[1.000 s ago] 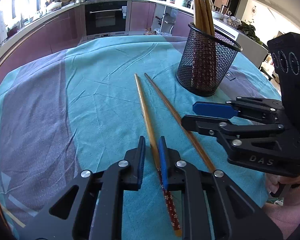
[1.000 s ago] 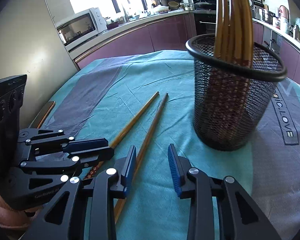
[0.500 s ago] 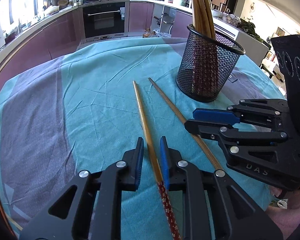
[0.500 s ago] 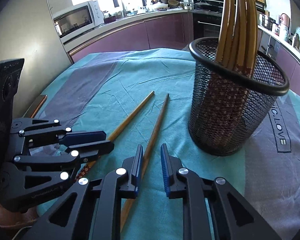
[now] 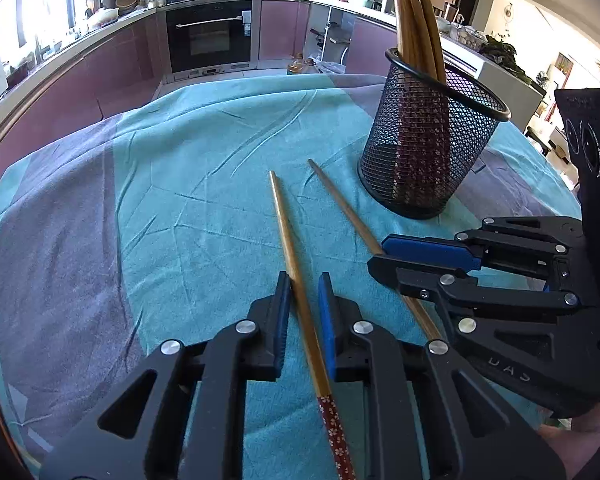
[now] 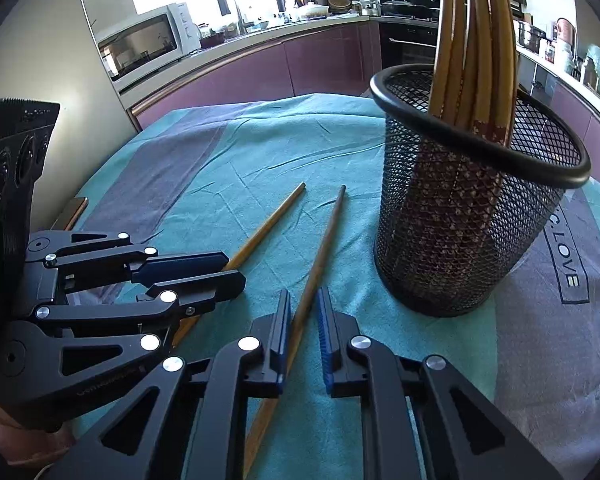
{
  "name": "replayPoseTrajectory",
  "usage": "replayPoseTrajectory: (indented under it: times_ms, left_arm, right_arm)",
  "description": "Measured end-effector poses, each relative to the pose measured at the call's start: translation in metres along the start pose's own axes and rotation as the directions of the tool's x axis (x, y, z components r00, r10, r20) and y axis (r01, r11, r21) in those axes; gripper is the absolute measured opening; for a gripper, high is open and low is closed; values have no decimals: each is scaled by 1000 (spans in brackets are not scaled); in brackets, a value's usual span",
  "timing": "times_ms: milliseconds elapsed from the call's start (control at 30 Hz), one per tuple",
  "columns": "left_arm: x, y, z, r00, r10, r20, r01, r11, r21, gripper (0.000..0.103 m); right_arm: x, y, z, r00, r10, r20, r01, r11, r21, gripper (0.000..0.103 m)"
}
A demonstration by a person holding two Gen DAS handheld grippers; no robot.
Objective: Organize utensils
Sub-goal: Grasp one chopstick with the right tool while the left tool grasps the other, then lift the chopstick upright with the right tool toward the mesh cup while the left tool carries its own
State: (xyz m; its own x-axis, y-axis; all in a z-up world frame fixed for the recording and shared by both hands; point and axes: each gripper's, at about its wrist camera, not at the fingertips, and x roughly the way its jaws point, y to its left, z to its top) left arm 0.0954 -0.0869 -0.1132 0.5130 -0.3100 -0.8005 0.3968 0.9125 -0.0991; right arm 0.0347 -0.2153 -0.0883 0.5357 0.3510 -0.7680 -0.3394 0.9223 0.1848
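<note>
Left wrist view, nearest first: left gripper [image 5: 302, 285] closed on the left chopstick [image 5: 283, 220], jaws just drawn in, pinching well back toward the patterned end. Just beside it, right gripper [image 6: 303, 300] likewise just closed on the right chopstick [image 6: 326, 236]. Both sticks lying flat on the teal tablecloth [image 5: 180, 200], tips pointing away, toward the mesh holder [image 6: 460, 220] standing upright beyond.

Risks, as judged: with so much length ahead of each grip, could pivot or sag between the pads on lifting. Could knock gripper against gripper, working this close together. Could catch a tip on the holder's rim or on the sticks already inside, and tip the light basket over.

Count: two grippers, two loose chopsticks, one holder, roughly five chopsticks inside it, exact number hard to tell.
</note>
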Motion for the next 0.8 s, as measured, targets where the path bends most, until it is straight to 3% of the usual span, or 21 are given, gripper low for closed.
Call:
replayPoseTrajectory:
  times_ms: [367, 800]
  left_arm:
    - [-3, 1, -4, 1000, -1, 16, 2, 998, -58, 8]
    - [-28, -3, -8, 998, -16, 65, 20, 999, -50, 8]
  right_arm:
    - [-17, -12, -1, 997, 53, 53, -57, 996, 71, 6]
    - [-39, -4, -1, 986, 118, 115, -123, 992, 36, 6]
